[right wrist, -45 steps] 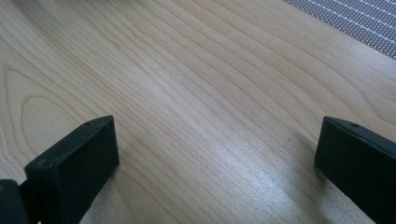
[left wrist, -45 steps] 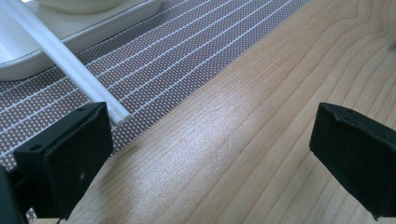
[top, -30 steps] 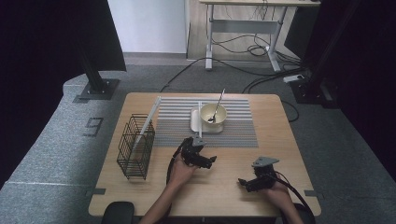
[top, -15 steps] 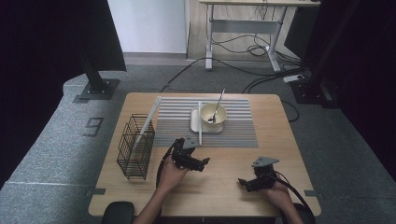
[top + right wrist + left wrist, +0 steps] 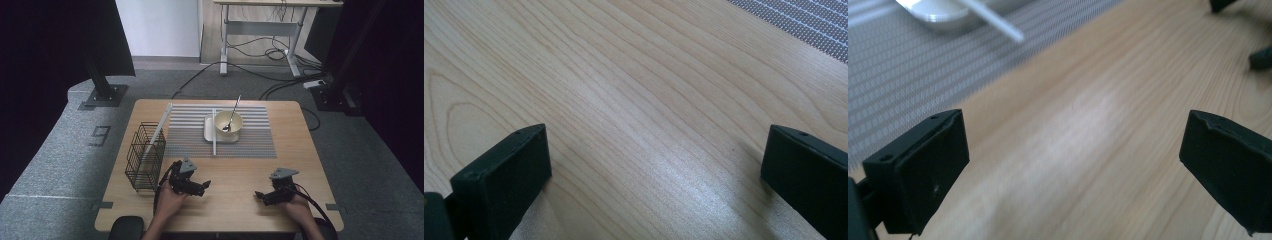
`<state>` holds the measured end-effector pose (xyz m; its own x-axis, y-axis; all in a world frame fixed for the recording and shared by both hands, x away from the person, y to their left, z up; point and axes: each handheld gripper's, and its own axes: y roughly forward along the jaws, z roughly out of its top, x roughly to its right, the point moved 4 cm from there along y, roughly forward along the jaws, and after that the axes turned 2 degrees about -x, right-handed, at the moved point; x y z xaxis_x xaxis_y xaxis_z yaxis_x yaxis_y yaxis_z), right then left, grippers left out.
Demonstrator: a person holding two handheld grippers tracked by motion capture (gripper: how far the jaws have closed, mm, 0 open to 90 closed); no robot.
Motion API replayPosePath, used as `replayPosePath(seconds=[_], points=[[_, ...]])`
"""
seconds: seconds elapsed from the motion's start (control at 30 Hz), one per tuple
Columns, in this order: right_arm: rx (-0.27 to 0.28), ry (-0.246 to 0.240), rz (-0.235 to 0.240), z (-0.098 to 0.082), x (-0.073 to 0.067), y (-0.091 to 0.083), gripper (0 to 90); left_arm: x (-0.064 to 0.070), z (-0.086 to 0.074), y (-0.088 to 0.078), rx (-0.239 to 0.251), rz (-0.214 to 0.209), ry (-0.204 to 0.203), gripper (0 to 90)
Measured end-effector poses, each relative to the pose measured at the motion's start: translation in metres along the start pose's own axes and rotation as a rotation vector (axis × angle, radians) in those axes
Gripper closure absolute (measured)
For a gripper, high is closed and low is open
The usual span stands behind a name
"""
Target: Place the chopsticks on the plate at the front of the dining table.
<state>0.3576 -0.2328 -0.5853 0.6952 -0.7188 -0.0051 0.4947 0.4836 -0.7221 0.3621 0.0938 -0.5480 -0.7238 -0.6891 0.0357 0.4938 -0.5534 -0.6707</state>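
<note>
left claw (image 5: 204, 185) gaping, empty, low over near table (image 5: 235, 200) | right claw (image 5: 260, 195) likewise | bowl (image 5: 228, 122) with spoon (image 5: 232, 114) far on mat (image 5: 190, 137), likely next reach

Each hand carried a black gripper, the left gripper (image 5: 204, 186) and the right gripper (image 5: 260, 195), both topped by a grey three-cornered plate. A black cable trailed from each toward the table's near edge. Up close, the jaws were thick, flat black blocks with squared ends and small round holes near their tips. The forearms were bare, with no sleeves.
</note>
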Motion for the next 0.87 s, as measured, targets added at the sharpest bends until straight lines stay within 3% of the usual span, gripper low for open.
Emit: replayPosePath(seconds=[0.3,0.43,0.87], points=[[0.0,0.0,0.0,0.0,0.0,0.0,0.0,0.0,-0.022,0.007,-0.069,0.011,-0.007,0.0],[0.0,0.001,0.0,0.0,0.0,0.0,0.0,0.001,-0.029,0.016,-0.151,0.022,0.023,0.0],[0.001,0.0,0.0,0.0,0.0,0.0,0.0,0.001,-0.028,0.017,-0.152,0.018,0.026,0.0]])
